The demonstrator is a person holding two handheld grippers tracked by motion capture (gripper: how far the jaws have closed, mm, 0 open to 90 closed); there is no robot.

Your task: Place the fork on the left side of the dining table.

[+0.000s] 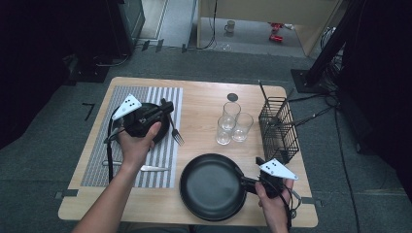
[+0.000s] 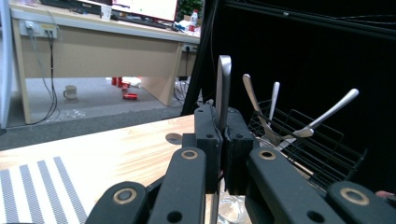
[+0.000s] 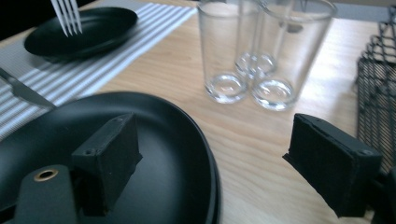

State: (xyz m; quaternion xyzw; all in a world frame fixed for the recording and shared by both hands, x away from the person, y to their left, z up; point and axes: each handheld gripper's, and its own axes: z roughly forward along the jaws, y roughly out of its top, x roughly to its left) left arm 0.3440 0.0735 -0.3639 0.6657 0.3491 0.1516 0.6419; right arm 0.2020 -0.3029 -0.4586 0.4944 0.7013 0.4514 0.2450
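Over placemat (image 1: pixel 163 150), left claw (image 2: pixel 223 140) grips fork (image 2: pixel 223 88).

Left tool (image 1: pixel 165 107): matte black, blocky body; a white three-cornered plate on top carries small dark dots. A black cable loops off its rear. In the left gripper view the two black linkage arms each carry brass-ringed pivots, with smaller dark screw holes in the rectangular pads (image 2: pixel 207 140).

Right tool (image 1: pixel 259 161): same black build, same white triangular plate with dark dots, black cable trailing behind. In the right gripper view the pads (image 3: pixel 109 154) are square-cut black blocks, each with one small screw hole; a brass-ringed pivot shows on the near arm.

Person: forearms bare, no sleeves visible.
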